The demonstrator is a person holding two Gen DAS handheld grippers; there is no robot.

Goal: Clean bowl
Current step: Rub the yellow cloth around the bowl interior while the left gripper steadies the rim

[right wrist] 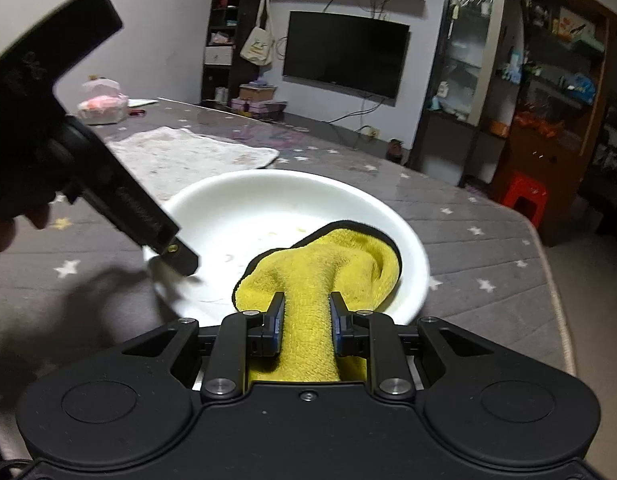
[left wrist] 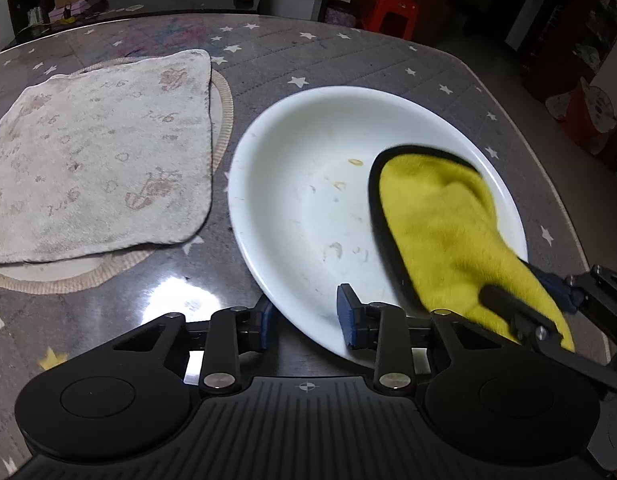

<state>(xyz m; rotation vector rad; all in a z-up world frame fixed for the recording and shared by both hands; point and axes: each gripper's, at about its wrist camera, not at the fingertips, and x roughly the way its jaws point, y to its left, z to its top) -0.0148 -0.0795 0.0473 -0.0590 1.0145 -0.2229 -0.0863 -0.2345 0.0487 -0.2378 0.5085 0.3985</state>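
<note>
straddling the white bowl [left wrist: 348, 200] rim, the left gripper [left wrist: 306, 316] gapes without pinching: bowl could skid under wiping. right gripper [right wrist: 306, 324] clamps the yellow cloth [right wrist: 320, 280] ahead inside; loose folds may skip stains [left wrist: 340, 185]

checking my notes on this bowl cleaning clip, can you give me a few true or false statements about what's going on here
1. The right gripper is shut on a yellow cloth. True.
2. The cloth lies on the table beside the bowl. False: it reaches into the white bowl.
3. The bowl is spotless. False: small yellowish stains show on its inside.
4. The left gripper has its fingers on either side of the bowl's near rim. True.
5. A pale patterned towel lies flat on the table next to the bowl. True.
6. The towel is stuffed inside the bowl. False: it lies outside it, on a round mat.
</note>
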